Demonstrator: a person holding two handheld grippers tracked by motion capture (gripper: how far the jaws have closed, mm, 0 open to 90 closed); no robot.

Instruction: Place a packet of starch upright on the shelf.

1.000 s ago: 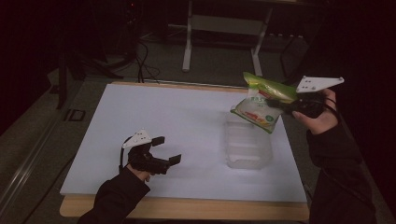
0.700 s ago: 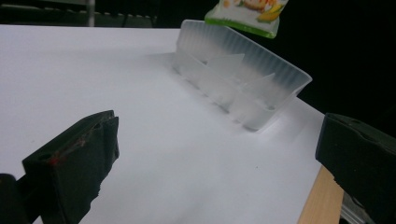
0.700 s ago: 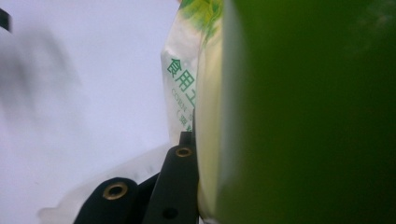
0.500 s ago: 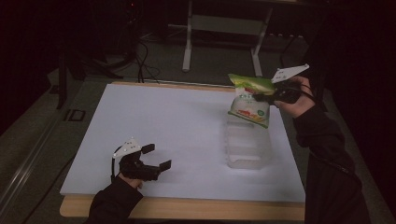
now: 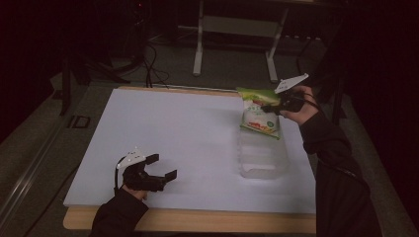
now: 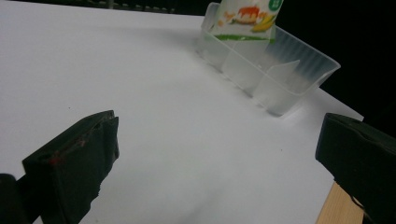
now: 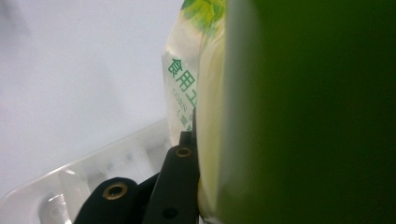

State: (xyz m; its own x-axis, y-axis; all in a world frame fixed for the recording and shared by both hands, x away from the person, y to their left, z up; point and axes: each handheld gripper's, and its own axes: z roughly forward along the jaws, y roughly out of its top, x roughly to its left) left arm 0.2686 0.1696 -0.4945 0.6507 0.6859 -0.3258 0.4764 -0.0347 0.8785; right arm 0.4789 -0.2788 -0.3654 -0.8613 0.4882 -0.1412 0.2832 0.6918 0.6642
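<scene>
A green and white food bag (image 5: 259, 112) hangs upright over the far end of a clear plastic bin (image 5: 262, 153) on the right of the white table. My right gripper (image 5: 269, 104) is shut on the bag's green top edge. In the right gripper view the bag (image 7: 280, 107) presses close against the lens, with the bin's rim (image 7: 93, 163) below. My left gripper (image 5: 160, 168) rests open near the table's front left, holding nothing. The left gripper view looks between its black jaws across the table at the bin (image 6: 271, 70) and the bag's lower end (image 6: 245, 18) inside it.
The white table top (image 5: 188, 133) has a wooden front edge (image 5: 207, 219). Beyond its far edge stand a metal table frame (image 5: 237, 44) and cables on the dark floor. Bare white surface lies between the two grippers.
My right gripper has carried the bag left and away toward the bin's far end, lowering it. My left gripper has drawn back toward the table's front left corner.
</scene>
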